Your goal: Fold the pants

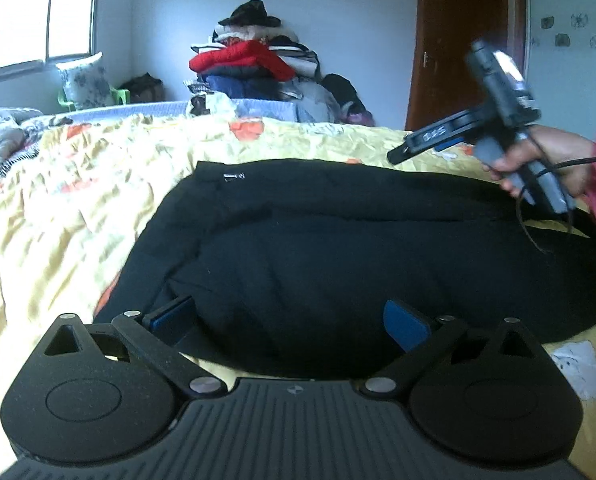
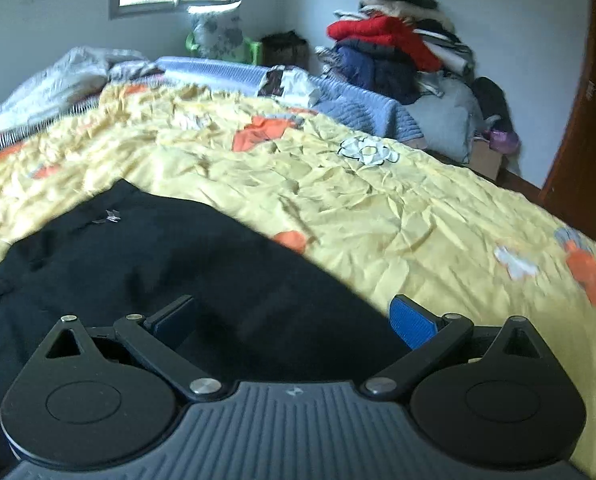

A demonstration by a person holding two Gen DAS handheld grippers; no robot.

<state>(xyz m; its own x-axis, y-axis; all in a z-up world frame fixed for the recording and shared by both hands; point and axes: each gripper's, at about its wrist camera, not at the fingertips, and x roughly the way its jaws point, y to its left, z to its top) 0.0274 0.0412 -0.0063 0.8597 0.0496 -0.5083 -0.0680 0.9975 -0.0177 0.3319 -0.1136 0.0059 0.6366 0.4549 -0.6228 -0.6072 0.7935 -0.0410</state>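
Black pants (image 1: 338, 240) lie spread across a yellow quilt (image 1: 77, 200), with a small silver logo (image 1: 233, 176) near their far left corner. My left gripper (image 1: 287, 320) hovers low over the near edge of the pants, open, its blue pads wide apart and holding nothing. A hand in a pink sleeve holds my right gripper (image 1: 402, 151) above the far right side of the pants. In the right wrist view the right gripper (image 2: 293, 320) is open over the right edge of the pants (image 2: 137, 272), with nothing between its pads.
The yellow quilt (image 2: 378, 208) reaches right toward the bed edge. A tall pile of clothes (image 1: 253, 60) stands against the back wall beside a brown door (image 1: 466, 40). Grey-white bedding (image 1: 1, 136) and a blue blanket (image 2: 354, 100) lie at the far end.
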